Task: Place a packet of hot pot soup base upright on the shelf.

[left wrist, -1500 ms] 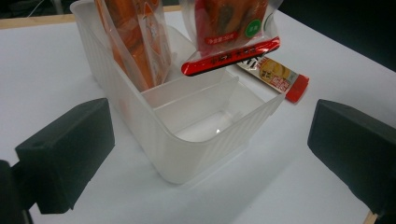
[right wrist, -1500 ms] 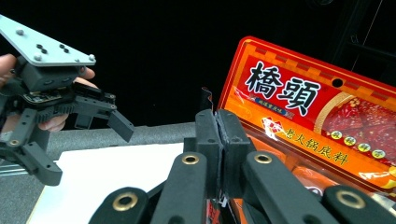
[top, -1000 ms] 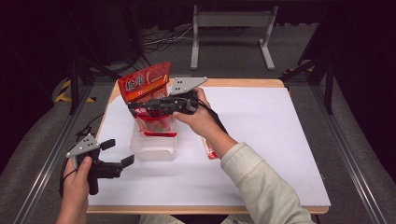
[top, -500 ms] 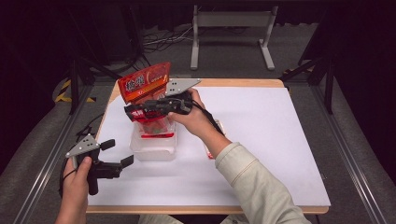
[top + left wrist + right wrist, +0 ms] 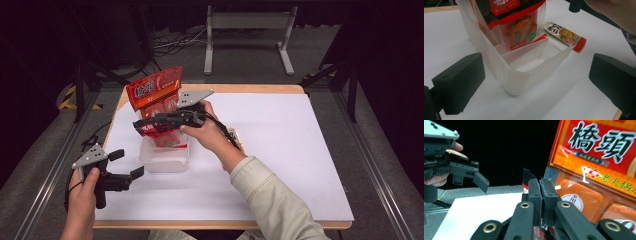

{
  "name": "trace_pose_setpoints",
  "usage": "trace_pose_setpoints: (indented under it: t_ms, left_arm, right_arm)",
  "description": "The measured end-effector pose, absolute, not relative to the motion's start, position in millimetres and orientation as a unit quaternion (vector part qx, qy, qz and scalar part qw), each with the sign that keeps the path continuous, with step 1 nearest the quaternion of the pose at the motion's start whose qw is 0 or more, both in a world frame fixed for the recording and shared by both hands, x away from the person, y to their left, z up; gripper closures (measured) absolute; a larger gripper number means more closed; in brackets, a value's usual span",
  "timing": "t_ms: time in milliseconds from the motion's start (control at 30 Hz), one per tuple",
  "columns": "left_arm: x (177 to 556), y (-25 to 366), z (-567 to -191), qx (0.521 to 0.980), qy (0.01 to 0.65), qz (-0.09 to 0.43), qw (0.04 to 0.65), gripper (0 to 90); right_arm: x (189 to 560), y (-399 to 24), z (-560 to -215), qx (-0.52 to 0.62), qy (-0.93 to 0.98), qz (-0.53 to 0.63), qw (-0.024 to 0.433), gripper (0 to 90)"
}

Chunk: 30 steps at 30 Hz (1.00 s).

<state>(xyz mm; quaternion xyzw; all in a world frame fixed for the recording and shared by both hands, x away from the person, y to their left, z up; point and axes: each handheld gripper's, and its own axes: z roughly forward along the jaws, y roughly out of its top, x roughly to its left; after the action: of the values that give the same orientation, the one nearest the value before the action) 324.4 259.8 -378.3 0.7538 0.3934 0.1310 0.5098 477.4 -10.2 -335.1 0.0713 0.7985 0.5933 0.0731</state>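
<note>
Right gripper pinches a red snack bag standing in a clear tub near the desk's left edge; left gripper, jaws spread, waits beside.

Red snack pouch: large black characters "橋頭" on its upper band, with smaller yellow characters below, too small to read. On its back, white letters "MING YANG". Sachet on the surface: print illegible.

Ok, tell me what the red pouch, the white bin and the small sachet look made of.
Red pouch: glossy printed plastic film, clear window, creases. White bin: translucent matte plastic, light shows through its walls. Small sachet: shiny printed film, probably plastic or foil laminate.
</note>
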Motion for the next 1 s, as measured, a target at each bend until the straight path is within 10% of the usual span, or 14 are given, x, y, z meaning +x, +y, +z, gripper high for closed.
trace_pose_setpoints:
  t_ms: [1000]
  left_arm:
    - [329.0, 255.1, -380.2, 0.757, 0.391, 0.131, 0.506, 1.3]
  right_arm:
    - [471.4, -45.7, -362.3, 0.116, 0.822, 0.552, 0.071, 80.5]
